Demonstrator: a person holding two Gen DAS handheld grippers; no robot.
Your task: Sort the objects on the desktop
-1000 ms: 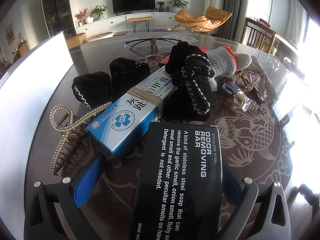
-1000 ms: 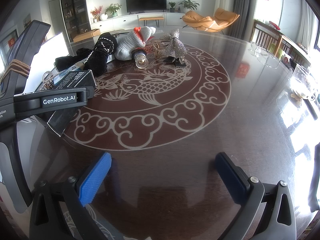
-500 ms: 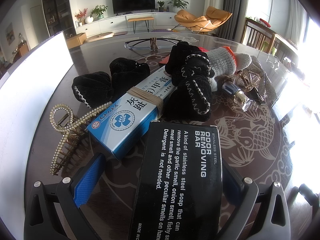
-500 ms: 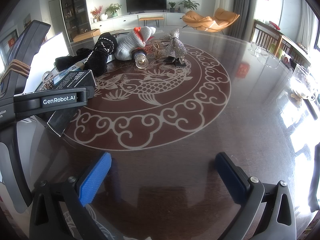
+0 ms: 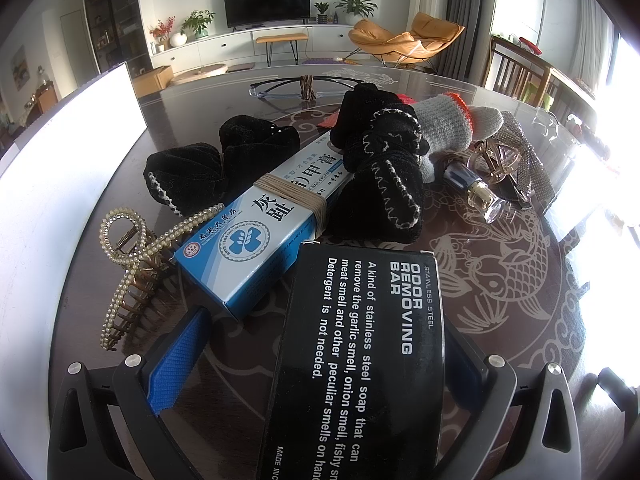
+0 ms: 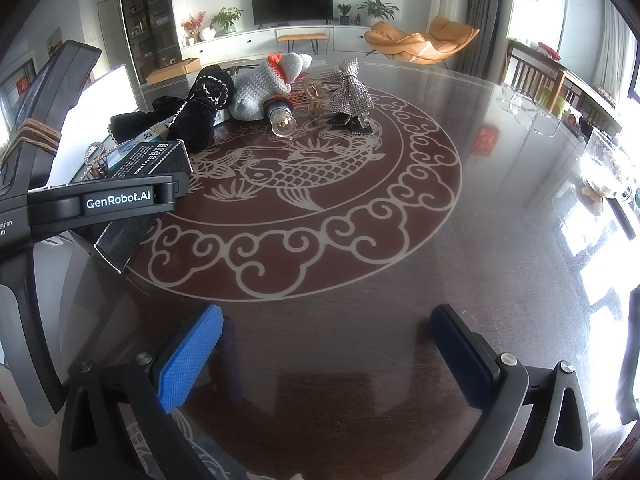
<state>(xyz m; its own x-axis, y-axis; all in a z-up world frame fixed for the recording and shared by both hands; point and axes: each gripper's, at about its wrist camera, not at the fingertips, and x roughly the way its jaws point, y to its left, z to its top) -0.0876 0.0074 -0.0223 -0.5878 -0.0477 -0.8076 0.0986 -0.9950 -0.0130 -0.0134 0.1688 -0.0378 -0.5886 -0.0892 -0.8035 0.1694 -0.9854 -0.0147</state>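
Observation:
My left gripper point(image 5: 320, 352) is open; the black odor-removing-bar box point(image 5: 360, 360) lies between its fingers, against the right one, with a gap to the left blue pad point(image 5: 176, 360). Beyond it lie a blue-white ointment box point(image 5: 264, 224), a pearl hair claw point(image 5: 128, 256), a black scrunchie point(image 5: 216, 168), a black glove point(image 5: 384, 176), a grey glove point(image 5: 452, 124) and a small perfume bottle point(image 5: 476, 192). My right gripper point(image 6: 324, 352) is open and empty over bare table; the left gripper's body point(image 6: 100, 204) and the black box point(image 6: 152, 160) show at its left.
A rhinestone bow clip point(image 6: 350, 92) and an amber hair claw point(image 6: 314, 100) lie near the bottle point(image 6: 282, 114). A white board point(image 5: 60, 168) stands along the table's left edge. The dark round table point(image 6: 400, 240) has a fish pattern; a glass dish point(image 6: 604, 168) sits far right.

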